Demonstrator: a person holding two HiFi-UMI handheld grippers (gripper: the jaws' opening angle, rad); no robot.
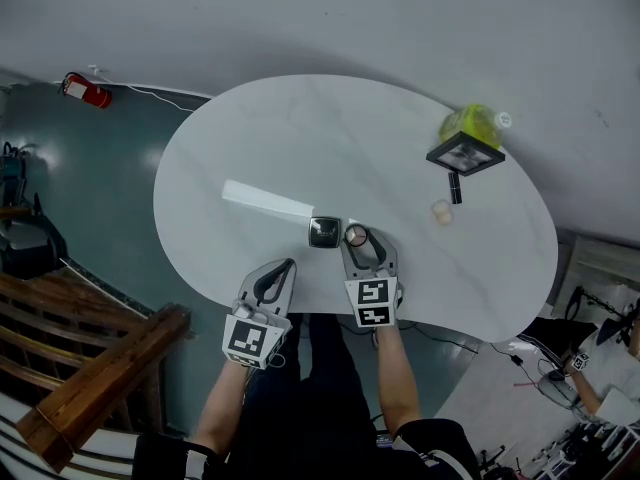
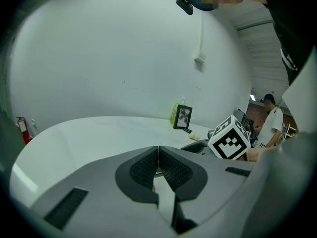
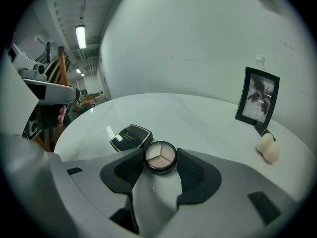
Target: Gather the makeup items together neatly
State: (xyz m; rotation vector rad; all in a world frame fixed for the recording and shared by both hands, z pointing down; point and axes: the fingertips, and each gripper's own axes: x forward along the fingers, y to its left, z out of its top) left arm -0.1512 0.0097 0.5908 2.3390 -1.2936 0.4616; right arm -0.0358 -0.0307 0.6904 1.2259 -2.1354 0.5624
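Observation:
A round compact (image 3: 160,157) with three pale shades sits between my right gripper's (image 3: 159,154) pads, which press on both its sides, low over the white table (image 1: 300,138). In the head view that round compact (image 1: 356,236) is close right of a black square compact (image 1: 323,232), with my right gripper (image 1: 357,240) around it. The black compact (image 3: 131,137) lies flat just ahead of the jaws, to their left. Farther right lie a beige sponge (image 1: 441,212) and a black tube (image 1: 455,187). My left gripper (image 1: 283,268) hovers at the table's near edge, shut and empty, its pads meeting (image 2: 158,155).
A black photo frame (image 1: 465,154) stands at the far right with a yellow-green bottle (image 1: 473,123) behind it. A fire extinguisher (image 1: 85,90) lies on the floor at the left, a wooden railing (image 1: 100,378) at the lower left, a person (image 1: 600,358) at the right.

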